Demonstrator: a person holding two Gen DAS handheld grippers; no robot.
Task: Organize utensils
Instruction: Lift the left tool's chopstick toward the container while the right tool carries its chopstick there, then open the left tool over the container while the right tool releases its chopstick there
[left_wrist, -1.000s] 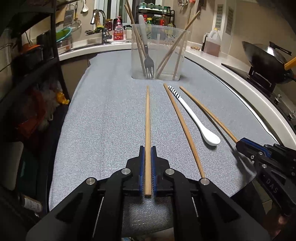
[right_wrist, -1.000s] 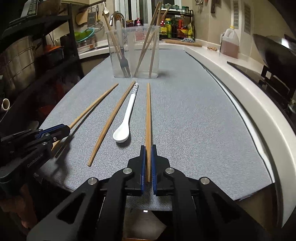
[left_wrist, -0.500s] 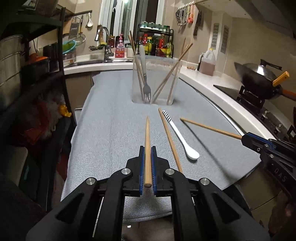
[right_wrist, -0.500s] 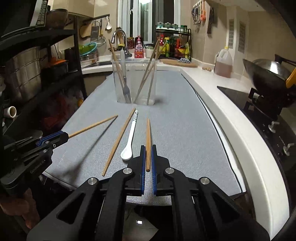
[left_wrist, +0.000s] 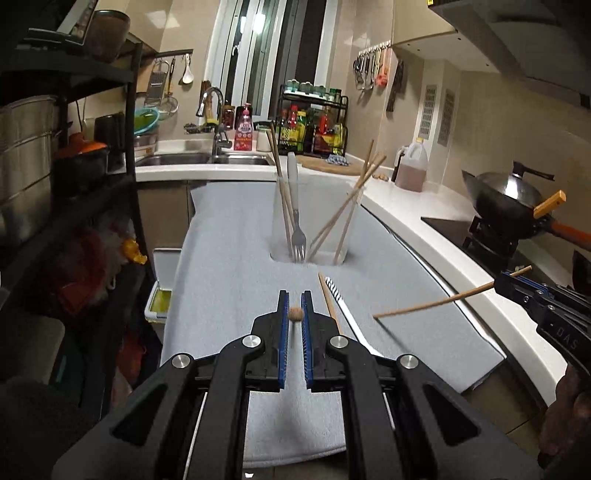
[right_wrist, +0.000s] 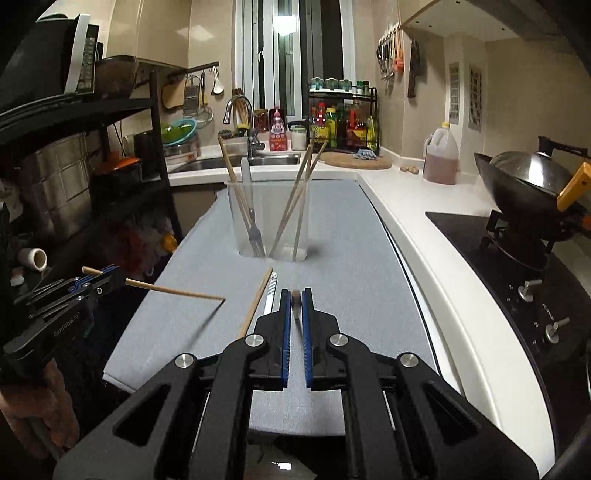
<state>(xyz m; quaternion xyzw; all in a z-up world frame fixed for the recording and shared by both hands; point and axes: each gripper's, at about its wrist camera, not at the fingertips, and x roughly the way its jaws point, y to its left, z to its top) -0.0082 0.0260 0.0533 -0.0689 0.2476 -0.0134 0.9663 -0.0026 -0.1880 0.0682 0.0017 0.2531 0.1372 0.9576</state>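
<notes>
We hold one chopstick in each gripper, left gripper (left_wrist: 295, 314) and right gripper (right_wrist: 295, 301), jaws clamped near the butt ends, sticks raised off the desk (left_wrist: 229, 266). The holder (right_wrist: 271, 221) stands at twelve o'clock. Gripped so far back, a long tip could swing, strike the holder's rim or knock its fork (right_wrist: 255, 232), and slip out.

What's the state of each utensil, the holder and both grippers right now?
Left hand-held gripper: shut on the left chopstick, lifted off the cloth.
Right hand-held gripper: shut on the right chopstick, lifted off the cloth.
Third chopstick: lying flat on the grey cloth.
White spoon: lying flat beside it.
Clear holder: upright, holding a fork and several chopsticks.
</notes>
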